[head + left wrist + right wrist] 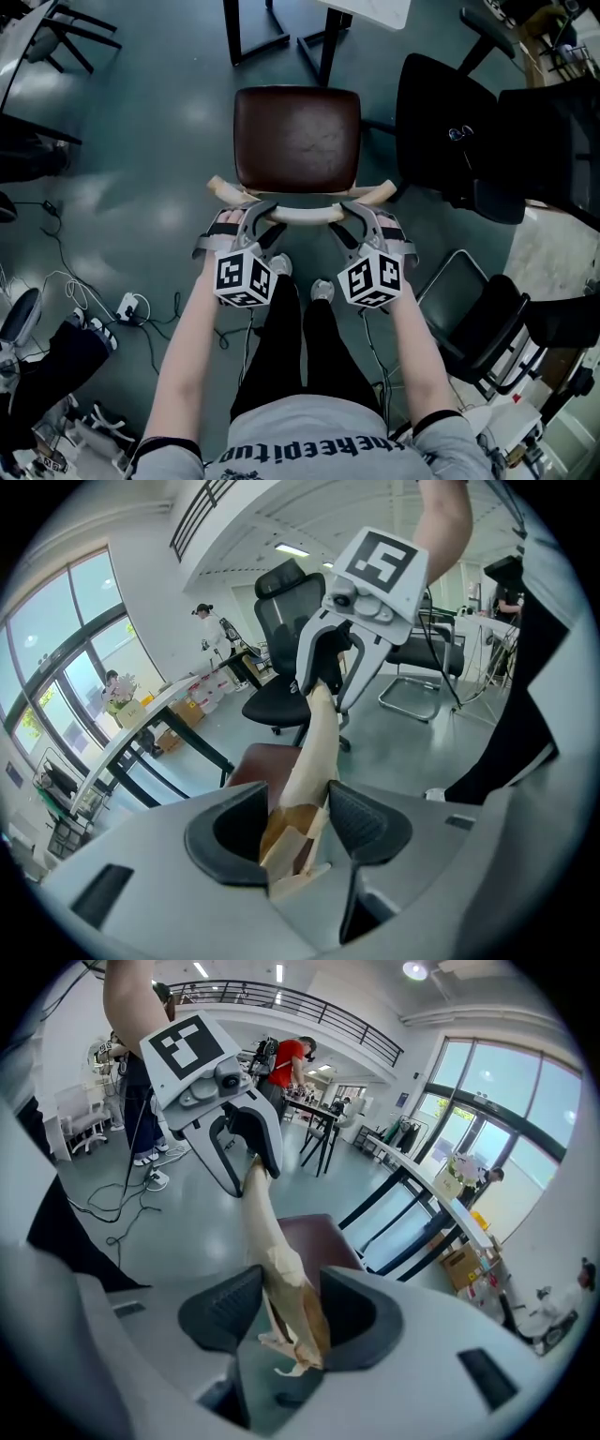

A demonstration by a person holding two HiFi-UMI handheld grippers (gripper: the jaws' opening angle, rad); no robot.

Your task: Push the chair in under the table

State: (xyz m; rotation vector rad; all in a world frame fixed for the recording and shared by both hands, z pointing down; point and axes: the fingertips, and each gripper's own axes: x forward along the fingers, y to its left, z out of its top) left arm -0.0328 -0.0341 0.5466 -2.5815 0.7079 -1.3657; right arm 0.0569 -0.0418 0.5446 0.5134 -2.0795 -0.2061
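A chair with a brown seat (296,139) stands in front of me, facing the black legs (253,37) of a white-topped table (375,9). Its curved pale backrest rail (300,214) is nearest me. My left gripper (255,217) holds the rail's left part and my right gripper (354,217) its right part. In the left gripper view the rail (314,752) runs between the pads of my left gripper (298,832), filling the gap. The right gripper view shows the same: the rail (267,1232) sits in my right gripper (291,1309).
A black office chair (450,131) stands close on the right of the brown chair. A black sled-base chair (478,319) is at my lower right. Cables and a power strip (127,305) lie on the floor at left. Another black chair (66,33) is at far upper left.
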